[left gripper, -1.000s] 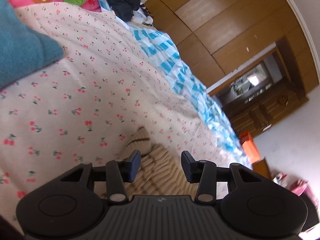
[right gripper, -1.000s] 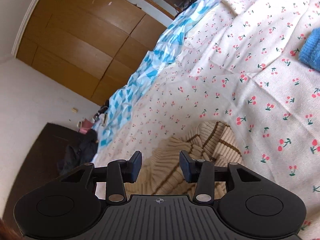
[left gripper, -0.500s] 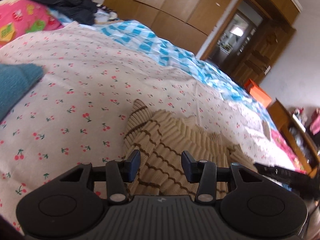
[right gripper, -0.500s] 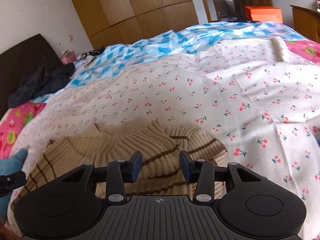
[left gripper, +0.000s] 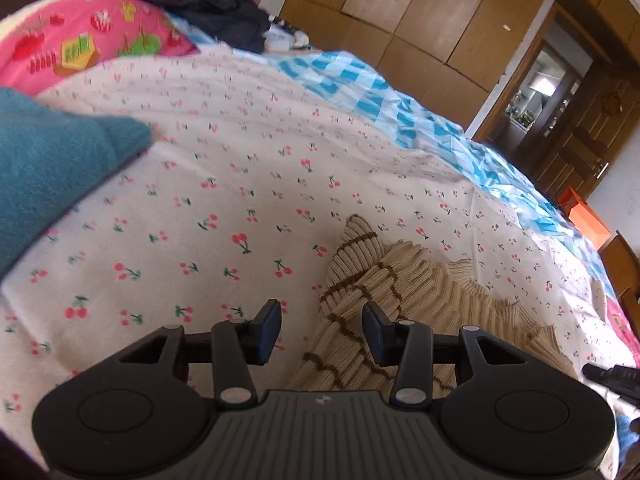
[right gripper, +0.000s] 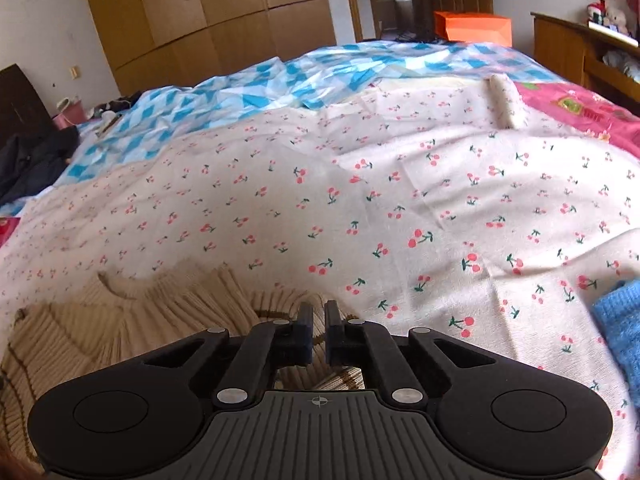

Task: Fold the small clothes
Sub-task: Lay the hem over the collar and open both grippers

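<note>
Cherry-print bedsheet (right gripper: 400, 184) covers a wide bed. Right gripper (right gripper: 316, 334) has its jaws nearly closed, seemingly pinching an edge of the beige ribbed sweater (right gripper: 132, 320), which spreads to their left. Left gripper (left gripper: 320, 330) has its jaws wide apart and empty, straddling the sweater's striped side. The knit looks soft, light and stretchy; hems and cuffs likely give the firmest hold.

Bare cherry sheet (left gripper: 224, 200) ahead of & left of sweater (left gripper: 400, 292); teal cloth (left gripper: 52, 160) blocks far left, blue knit (right gripper: 620, 328) on right, pink pillow (left gripper: 84, 48) & dark clothes (left gripper: 208, 0) at back.
</note>
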`<control>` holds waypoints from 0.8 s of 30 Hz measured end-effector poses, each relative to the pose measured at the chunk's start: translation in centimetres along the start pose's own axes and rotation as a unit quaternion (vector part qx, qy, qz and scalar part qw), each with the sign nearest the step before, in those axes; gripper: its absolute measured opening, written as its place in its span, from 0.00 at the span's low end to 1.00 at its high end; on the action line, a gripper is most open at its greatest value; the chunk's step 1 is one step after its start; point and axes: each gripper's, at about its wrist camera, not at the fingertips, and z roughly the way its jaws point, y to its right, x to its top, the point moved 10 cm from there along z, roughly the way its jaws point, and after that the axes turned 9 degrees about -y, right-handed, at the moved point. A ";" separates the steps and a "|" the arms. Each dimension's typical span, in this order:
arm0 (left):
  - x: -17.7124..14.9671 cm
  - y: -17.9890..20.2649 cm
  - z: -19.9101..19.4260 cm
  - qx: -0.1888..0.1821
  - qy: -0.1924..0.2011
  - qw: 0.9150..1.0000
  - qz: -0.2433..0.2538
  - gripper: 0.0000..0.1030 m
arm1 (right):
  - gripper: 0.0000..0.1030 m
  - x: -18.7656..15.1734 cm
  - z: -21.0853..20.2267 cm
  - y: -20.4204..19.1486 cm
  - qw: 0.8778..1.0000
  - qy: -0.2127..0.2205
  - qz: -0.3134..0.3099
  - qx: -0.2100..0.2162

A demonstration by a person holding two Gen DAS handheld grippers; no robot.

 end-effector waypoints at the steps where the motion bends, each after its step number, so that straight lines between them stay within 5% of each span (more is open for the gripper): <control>1: 0.0 0.0 -0.6 0.004 0.006 1.000 0.008 0.46 | 0.13 0.3 -0.8 -0.7 1.000 0.011 -0.014 -0.007; 4: -0.3 -0.4 -2.3 -0.001 0.017 1.000 0.013 0.47 | 0.13 0.4 -3.0 -5.0 0.997 0.024 -0.055 0.044; 9: -2.4 -1.3 -3.5 -0.022 -0.011 1.000 0.000 0.47 | 0.25 -1.7 -2.6 -16.2 0.975 -0.037 -0.121 0.181; 14: -3.1 -1.8 -3.7 -0.033 -0.018 0.999 0.000 0.47 | 0.34 -3.2 2.2 -22.9 0.963 -0.108 -0.122 0.214; 21: -3.2 -1.8 -2.7 -0.064 -0.038 0.997 0.000 0.47 | 0.41 -3.8 5.4 -25.9 0.960 -0.153 -0.044 0.229; 22: -3.2 -1.7 -2.7 -0.068 -0.039 0.997 0.003 0.47 | 0.40 -3.9 5.7 -26.0 0.964 -0.151 -0.048 0.214; 24: -3.3 -1.5 -2.9 -0.073 -0.039 0.997 0.009 0.47 | 0.17 -4.1 6.1 -26.4 0.967 -0.157 -0.055 0.194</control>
